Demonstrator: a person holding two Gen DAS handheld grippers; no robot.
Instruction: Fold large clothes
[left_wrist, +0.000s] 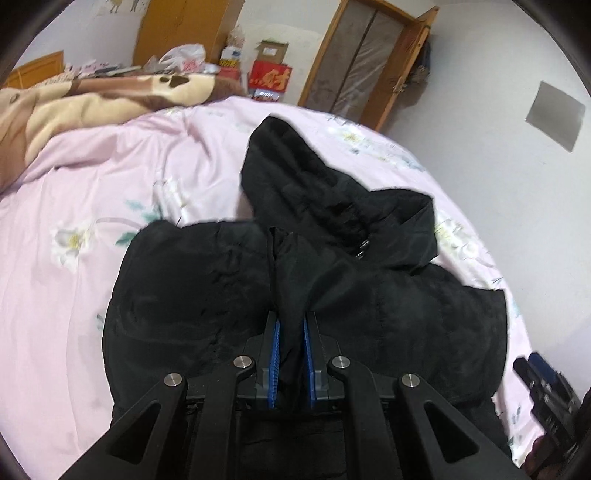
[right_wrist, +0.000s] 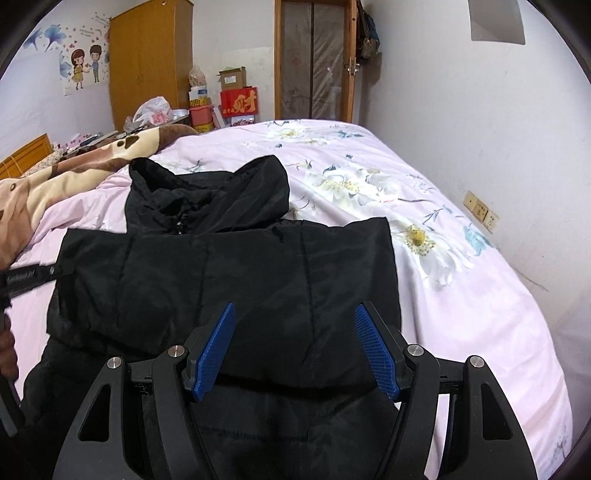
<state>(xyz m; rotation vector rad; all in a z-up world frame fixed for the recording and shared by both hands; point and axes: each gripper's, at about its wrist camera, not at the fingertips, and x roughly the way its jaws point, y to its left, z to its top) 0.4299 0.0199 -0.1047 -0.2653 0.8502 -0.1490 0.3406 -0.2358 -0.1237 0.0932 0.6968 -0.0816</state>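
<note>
Nearest in the left wrist view, the left tool (left_wrist: 291, 332) is clenched on a ridge of black fabric: its two blue pads (left_wrist: 275, 354) press the cloth from either side, and the pinched fold rises between them and runs away toward the collar. That cloth belongs to the one black hooded jacket (left_wrist: 207, 280), the only garment on the bed. In the right wrist view the right tool (right_wrist: 295, 325) is released, its two blue pads (right_wrist: 373, 347) standing wide apart with nothing pressed between them; it hangs above the jacket's body, over a folded layer whose edge crosses just under the pads. At the far left edge of that view part of the left tool's black frame and a bit of the person's hand (right_wrist: 7, 354) show.

The jacket lies spread on the near part of the bed, its hem toward the cameras and its single hood (right_wrist: 221, 192) lying flat beyond the shoulders, pointing to the far side. A zip pull shows at the collar.

Under it is one pink bedspread (right_wrist: 461, 314) printed with white and yellow flowers, covering the bed. Farther off, at the left, one brown and cream blanket (right_wrist: 74, 177) is bunched along the bed's edge.

Beyond the bed stand one red box (right_wrist: 238, 101) with a large gold character, one open cardboard box (right_wrist: 232, 79) on top of it, one white plastic bag (right_wrist: 153, 109), one wooden wardrobe (right_wrist: 151, 62), and one wooden-framed door (right_wrist: 314, 59). Three wall sockets (right_wrist: 480, 212) sit in a row on the right wall.
</note>
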